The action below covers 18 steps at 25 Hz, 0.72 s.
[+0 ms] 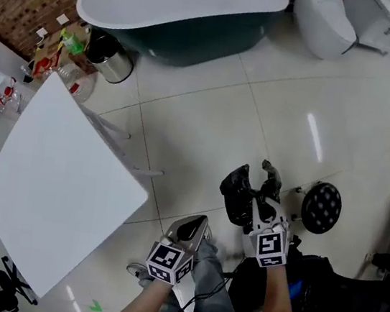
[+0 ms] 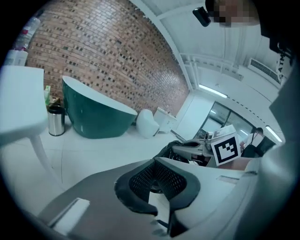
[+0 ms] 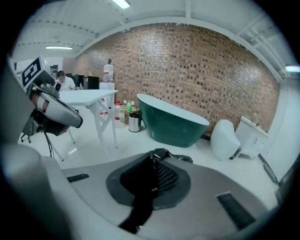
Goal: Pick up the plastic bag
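Observation:
The black plastic bag [image 1: 239, 191] hangs crumpled above the white tiled floor, right of centre in the head view. My right gripper [image 1: 254, 213] is shut on it from below. In the right gripper view a strip of the bag [image 3: 140, 197] is pinched between the pads and trails down over the jaws. My left gripper [image 1: 193, 229] is just left of the bag and apart from it. In the left gripper view its pads [image 2: 157, 180] meet with nothing between them, and the right gripper [image 2: 192, 149] with the bag shows ahead.
A white table [image 1: 60, 182] fills the left side. A green bathtub [image 1: 180, 11] stands at the back, with a steel bin [image 1: 111, 59] and bottles beside it and a white toilet [image 1: 324, 22] to its right. A black round stool [image 1: 321, 207] is right of the bag.

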Available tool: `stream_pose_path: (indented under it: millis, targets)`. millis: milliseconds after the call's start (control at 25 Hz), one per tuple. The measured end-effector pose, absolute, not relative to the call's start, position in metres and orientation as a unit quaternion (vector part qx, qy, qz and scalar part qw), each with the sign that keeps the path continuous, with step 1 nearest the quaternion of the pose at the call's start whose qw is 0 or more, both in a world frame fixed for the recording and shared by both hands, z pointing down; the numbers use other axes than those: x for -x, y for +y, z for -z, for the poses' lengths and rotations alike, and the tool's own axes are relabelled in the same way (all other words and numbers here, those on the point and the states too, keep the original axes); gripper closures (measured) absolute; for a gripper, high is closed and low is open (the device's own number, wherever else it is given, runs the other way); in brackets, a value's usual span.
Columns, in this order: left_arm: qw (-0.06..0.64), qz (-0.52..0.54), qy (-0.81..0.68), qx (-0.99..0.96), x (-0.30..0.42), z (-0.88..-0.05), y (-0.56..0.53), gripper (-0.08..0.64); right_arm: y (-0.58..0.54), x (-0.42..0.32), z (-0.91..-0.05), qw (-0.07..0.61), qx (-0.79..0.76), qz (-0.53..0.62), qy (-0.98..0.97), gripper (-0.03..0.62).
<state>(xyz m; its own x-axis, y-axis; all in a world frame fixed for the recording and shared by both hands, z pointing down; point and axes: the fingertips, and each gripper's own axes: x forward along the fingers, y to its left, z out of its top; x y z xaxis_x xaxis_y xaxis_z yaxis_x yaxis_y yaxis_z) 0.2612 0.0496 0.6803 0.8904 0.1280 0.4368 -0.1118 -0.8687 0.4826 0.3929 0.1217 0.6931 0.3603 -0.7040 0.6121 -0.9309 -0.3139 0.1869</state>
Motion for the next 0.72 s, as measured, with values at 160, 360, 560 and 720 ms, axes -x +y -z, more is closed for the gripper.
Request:
stream_pose_path:
  millis: [160, 360, 560, 720]
  targets:
    - [0.254, -0.198, -0.024, -0.947, -0.232, -0.620, 0.030, 0.558, 0.098, -0.379, -0.603, 0.258, -0.773, -0.169, -0.554, 0.580]
    - [0.244, -0.155, -0.092, -0.953, -0.189, -0.547, -0.025, 0.558, 0.041, -0.352, -0.498, 0.245, -0.747, -0.103, -0.609, 0.580]
    - [0.228, -0.113, -0.179, -0.950, -0.090, -0.478, -0.092, 0.558, -0.028, -0.280, -0.396, 0.235, -0.726, -0.021, -0.646, 0.580]
    - [0.208, -0.081, -0.258, -0.940, -0.004, -0.436, -0.135, 0.558, -0.079, -0.222, -0.338, 0.212, -0.703, 0.035, -0.677, 0.580]
